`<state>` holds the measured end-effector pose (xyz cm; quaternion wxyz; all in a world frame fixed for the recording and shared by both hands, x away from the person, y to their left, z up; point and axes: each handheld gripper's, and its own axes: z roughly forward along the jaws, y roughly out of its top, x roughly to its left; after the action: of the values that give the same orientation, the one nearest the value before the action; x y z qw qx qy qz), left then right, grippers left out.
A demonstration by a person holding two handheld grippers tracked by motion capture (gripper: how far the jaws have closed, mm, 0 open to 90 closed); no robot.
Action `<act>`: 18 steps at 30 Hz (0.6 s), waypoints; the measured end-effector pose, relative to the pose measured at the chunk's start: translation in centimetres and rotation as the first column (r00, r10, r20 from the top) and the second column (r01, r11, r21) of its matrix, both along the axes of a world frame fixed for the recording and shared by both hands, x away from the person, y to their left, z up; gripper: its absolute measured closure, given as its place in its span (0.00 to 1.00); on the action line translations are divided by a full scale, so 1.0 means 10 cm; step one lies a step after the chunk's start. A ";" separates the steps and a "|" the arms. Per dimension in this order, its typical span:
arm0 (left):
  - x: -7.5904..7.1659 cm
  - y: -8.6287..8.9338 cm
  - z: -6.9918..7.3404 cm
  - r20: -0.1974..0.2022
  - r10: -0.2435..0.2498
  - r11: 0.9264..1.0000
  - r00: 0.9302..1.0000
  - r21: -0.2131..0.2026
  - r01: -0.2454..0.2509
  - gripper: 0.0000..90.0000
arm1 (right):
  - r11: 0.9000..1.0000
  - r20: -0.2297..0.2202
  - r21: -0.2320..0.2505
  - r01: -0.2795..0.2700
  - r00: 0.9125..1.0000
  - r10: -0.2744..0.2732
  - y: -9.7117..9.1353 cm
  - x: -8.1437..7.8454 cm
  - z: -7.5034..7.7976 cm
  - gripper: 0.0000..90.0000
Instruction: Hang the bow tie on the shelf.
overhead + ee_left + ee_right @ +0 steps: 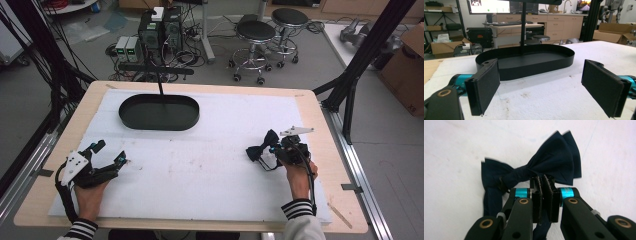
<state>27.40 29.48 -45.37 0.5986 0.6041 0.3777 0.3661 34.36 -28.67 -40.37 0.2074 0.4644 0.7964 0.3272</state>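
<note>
A dark navy bow tie (259,148) lies on the white cloth at the table's right side. My right gripper (274,148) is just right of it, held in a hand with a striped cuff. In the right gripper view its two pads (551,195) are pressed together on the lower edge of the bow tie (554,157), with its strap running under the jaws. My left gripper (110,153) rests at the left side of the cloth. It is open, with wide-apart pads (485,85) and nothing between them. It faces a black oval tray (536,66).
The black oval tray (159,122) sits at the back left-centre of the white cloth (210,180), with a thin black post rising behind it. The wooden table edge (320,125) borders the cloth. Stools, cables and boxes stand on the floor beyond.
</note>
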 end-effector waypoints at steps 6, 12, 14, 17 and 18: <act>0.00 0.00 0.00 0.001 0.001 1.000 1.000 0.000 -0.001 0.17 | 0.997 0.104 0.069 -0.038 0.994 0.031 0.05 -0.05 0.08 0.95; 0.00 0.00 0.00 0.000 0.001 1.000 1.000 0.000 -0.001 0.17 | 0.990 0.203 0.124 -0.070 0.978 0.043 0.09 -0.08 0.13 0.95; 0.00 0.00 0.00 0.001 0.001 1.000 1.000 0.000 -0.001 0.17 | 0.983 0.246 0.159 -0.090 0.968 0.049 0.10 -0.10 0.16 0.95; 0.00 0.00 0.00 0.001 0.001 1.000 1.000 -0.001 -0.001 0.17 | 0.966 0.327 0.227 -0.121 0.944 0.041 0.11 -0.11 0.20 0.95; 0.00 0.00 0.00 0.001 0.001 1.000 1.000 0.000 -0.001 0.17 | 0.960 0.337 0.253 -0.122 0.941 0.031 0.12 -0.12 0.21 0.95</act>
<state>27.40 29.47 -45.37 0.5986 0.6040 0.3776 0.3666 33.15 -27.49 -38.30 0.2592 0.3955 0.7158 0.5139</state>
